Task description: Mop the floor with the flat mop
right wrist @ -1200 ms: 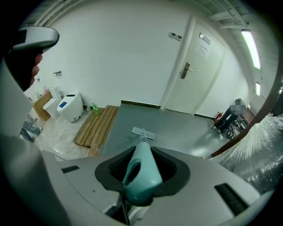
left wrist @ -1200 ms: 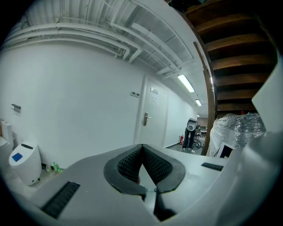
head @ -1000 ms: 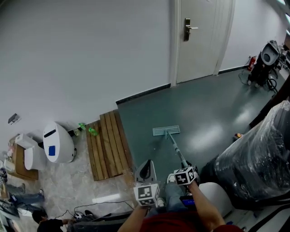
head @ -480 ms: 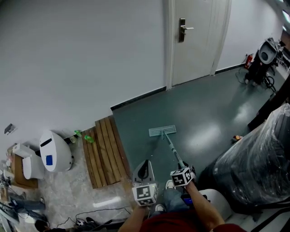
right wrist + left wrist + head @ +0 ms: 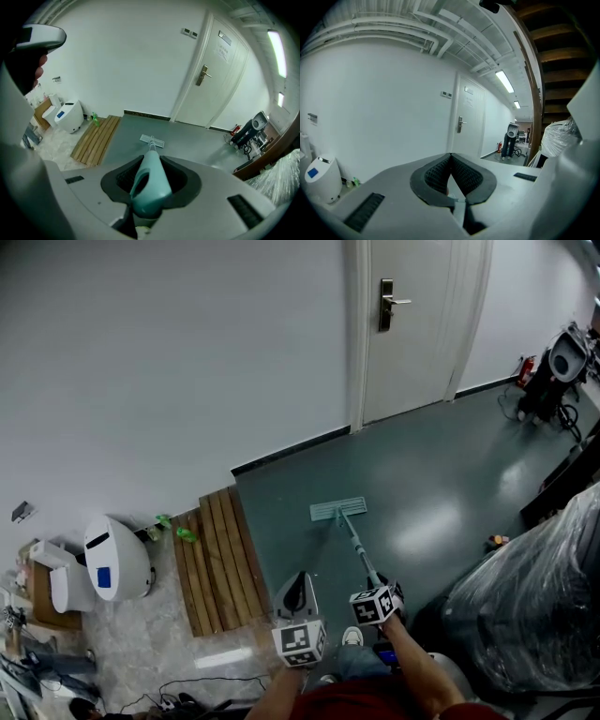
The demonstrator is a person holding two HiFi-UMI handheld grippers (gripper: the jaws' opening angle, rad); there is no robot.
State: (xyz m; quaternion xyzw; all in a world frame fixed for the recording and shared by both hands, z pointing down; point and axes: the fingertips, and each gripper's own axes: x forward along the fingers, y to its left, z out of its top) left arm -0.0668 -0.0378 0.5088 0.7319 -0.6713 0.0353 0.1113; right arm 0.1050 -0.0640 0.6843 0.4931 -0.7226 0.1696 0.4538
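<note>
Dark green floor [image 5: 441, 474] is filling the centre of the frame, running up to a white door [image 5: 412, 324] at the top. I am holding the right hand-held gripper [image 5: 379, 604] clenched around the teal grip of the flat mop [image 5: 338, 510], so its pole is slanting forward and its pad is lying flat on the floor mid-frame, near a wooden slat mat [image 5: 214, 549] on its left. The left hand-held gripper [image 5: 300, 592], lower centre, is sitting closed on nothing; I judge that one grip is steering the stroke well enough.
</note>
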